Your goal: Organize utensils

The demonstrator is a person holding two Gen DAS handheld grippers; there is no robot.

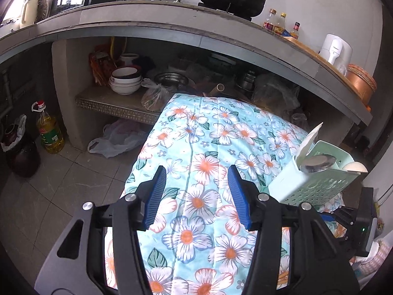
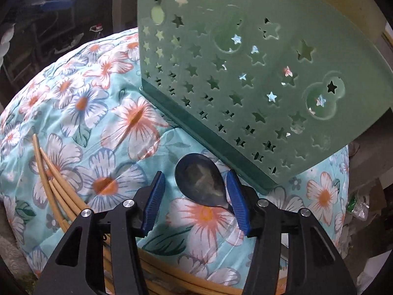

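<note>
Chopsticks [image 2: 52, 184], bamboo, lie at lower left of the right wrist view on the floral cloth [image 2: 98, 113], fanned out, ends running under the gripper body. Right gripper [image 2: 196, 196] at bottom centre, jaws partly apart, nothing clamped. Metal spoon [image 2: 200, 180] lies bowl-up on the cloth between the blue pads [image 2: 239, 205]; its right edge looks to be against the right pad, left pad clear of it. Handle hidden under the gripper. Green holder [image 2: 245, 73] with star cut-outs fills upper right, base edge just beyond the spoon, standing on the cloth.

Left wrist view: oil bottle [image 1: 50, 129] on the floor at far left, stacked bowls [image 1: 125, 80] on the shelf under the counter [image 1: 172, 22], two black pots on top. Left gripper [image 1: 196, 186] at bottom centre, jaws moderately apart and empty, over bare cloth [image 1: 208, 132]. Same holder [image 1: 316, 179] at right edge of that cloth, with a second metal spoon [image 1: 318, 163], a white spoon [image 1: 355, 167] and a white flat utensil [image 1: 309, 140] sticking out of it. Kettle [image 1: 335, 46] on the counter at upper right.
</note>
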